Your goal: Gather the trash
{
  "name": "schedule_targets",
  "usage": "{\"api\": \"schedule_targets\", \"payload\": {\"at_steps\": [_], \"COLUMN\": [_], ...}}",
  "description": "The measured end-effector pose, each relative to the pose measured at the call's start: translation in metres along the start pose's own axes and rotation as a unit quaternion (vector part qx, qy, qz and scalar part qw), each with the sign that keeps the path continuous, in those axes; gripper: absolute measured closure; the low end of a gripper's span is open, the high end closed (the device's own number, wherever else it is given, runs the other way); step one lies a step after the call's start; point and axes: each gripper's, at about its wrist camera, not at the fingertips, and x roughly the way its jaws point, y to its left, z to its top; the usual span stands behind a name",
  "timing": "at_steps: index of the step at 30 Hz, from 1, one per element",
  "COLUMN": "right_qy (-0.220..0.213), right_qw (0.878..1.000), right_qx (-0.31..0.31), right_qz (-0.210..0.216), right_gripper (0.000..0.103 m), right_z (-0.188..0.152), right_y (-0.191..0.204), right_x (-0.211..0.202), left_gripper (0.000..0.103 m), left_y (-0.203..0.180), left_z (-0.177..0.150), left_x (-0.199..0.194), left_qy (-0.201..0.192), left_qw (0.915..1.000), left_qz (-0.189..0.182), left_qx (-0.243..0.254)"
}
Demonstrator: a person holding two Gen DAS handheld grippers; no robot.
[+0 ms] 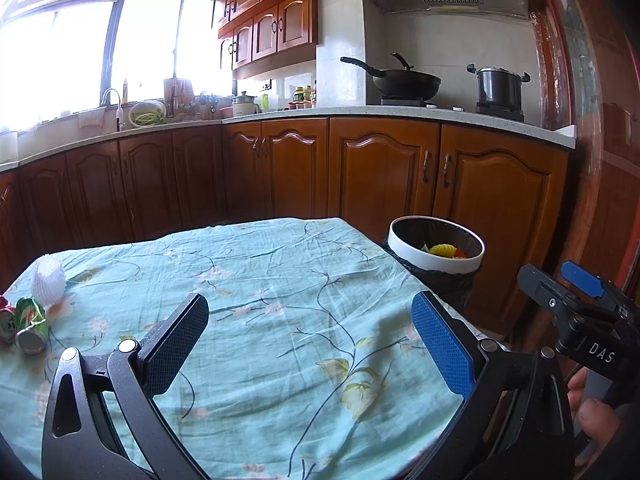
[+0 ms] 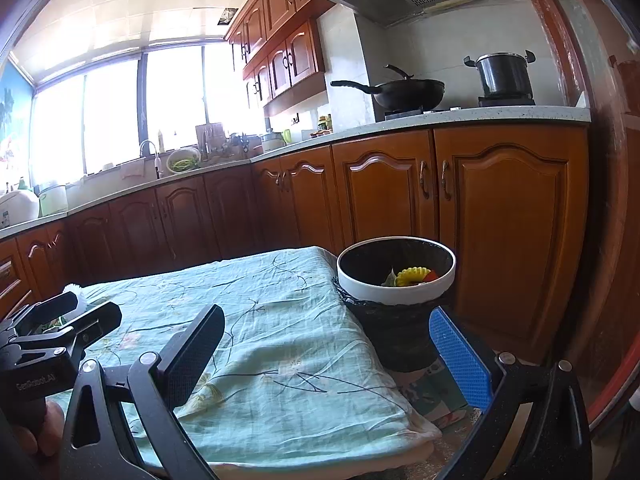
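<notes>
A white-rimmed trash bin with a black liner stands off the table's far right corner; yellow and orange scraps lie inside. It also shows in the right wrist view. Crushed cans and a white foam fruit net lie at the table's left edge. My left gripper is open and empty above the tablecloth. My right gripper is open and empty above the table's right edge, close in front of the bin. Each gripper shows at the edge of the other's view.
The table carries a teal floral cloth. Brown kitchen cabinets run behind it, with a wok and a pot on the stove. A sink and dishes stand under the bright window.
</notes>
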Motion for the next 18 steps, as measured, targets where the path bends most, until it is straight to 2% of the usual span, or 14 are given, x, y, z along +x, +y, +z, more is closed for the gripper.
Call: {"api": "schedule_targets", "payload": {"at_steps": [18], "right_qy": [-0.005], "right_qw": [1.000], "right_qx": [0.002], "right_qz": [0.006], "right_gripper": [0.000], "right_z": [0.0034], "right_y": [0.0006], "right_x": [-0.0019], "left_gripper": [0.000], "left_y": [-0.0076], "left_z": [0.0009], "left_x": [-0.0005], "left_qy": [0.003], "left_qw": [1.0000], "left_qz": [-0.002], "left_qx": [0.004]}}
